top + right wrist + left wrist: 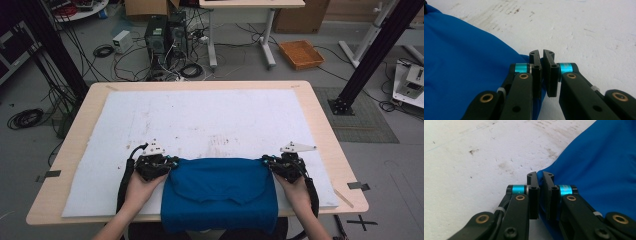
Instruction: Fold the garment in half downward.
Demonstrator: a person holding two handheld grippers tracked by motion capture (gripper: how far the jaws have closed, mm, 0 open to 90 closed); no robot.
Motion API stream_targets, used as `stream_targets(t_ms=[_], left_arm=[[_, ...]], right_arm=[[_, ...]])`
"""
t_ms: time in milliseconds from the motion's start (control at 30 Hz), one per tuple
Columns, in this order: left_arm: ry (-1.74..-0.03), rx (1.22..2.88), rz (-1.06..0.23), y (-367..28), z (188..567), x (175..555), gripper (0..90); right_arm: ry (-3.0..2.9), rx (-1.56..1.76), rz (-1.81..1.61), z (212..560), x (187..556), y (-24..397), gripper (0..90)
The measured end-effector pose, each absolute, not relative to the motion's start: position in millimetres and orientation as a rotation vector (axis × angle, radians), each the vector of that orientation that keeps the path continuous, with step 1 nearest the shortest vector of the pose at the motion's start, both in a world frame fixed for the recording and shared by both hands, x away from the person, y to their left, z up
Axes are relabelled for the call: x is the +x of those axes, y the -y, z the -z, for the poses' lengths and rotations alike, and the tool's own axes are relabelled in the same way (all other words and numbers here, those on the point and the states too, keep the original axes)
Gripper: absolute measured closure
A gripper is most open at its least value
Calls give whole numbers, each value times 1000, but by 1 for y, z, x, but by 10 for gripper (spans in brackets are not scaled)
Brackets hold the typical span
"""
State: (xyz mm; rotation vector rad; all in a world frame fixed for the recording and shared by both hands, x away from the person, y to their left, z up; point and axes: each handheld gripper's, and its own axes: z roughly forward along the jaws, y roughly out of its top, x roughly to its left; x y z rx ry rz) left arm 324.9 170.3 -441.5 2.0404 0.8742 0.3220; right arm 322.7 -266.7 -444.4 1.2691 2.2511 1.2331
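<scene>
Now both grippers clench the folded blue cloth garment (220,192) on the white foam mat (200,120): left gripper (171,164) at its left corner, right gripper (266,162) at its right.

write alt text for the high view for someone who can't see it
A person's two hands each hold tongs, left tongs and right tongs, pinching the far corners of a blue cloth. It lies on a stained white mat covering a wooden table, its near edge hanging over.
</scene>
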Motion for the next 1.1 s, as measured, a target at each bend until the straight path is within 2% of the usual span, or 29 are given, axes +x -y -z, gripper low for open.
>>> stream_targets(t_ms=[233,633,1100], left_arm=[[-865,2034,-366,-174,436,333,841],[-914,1995,-444,-182,421,376,841],[-971,2004,-460,-180,423,412,841]], right_arm=[[-2227,1253,-1256,438,332,265,864],[-2213,1228,-1203,424,383,247,864],[-2209,1232,-1180,421,416,242,863]])
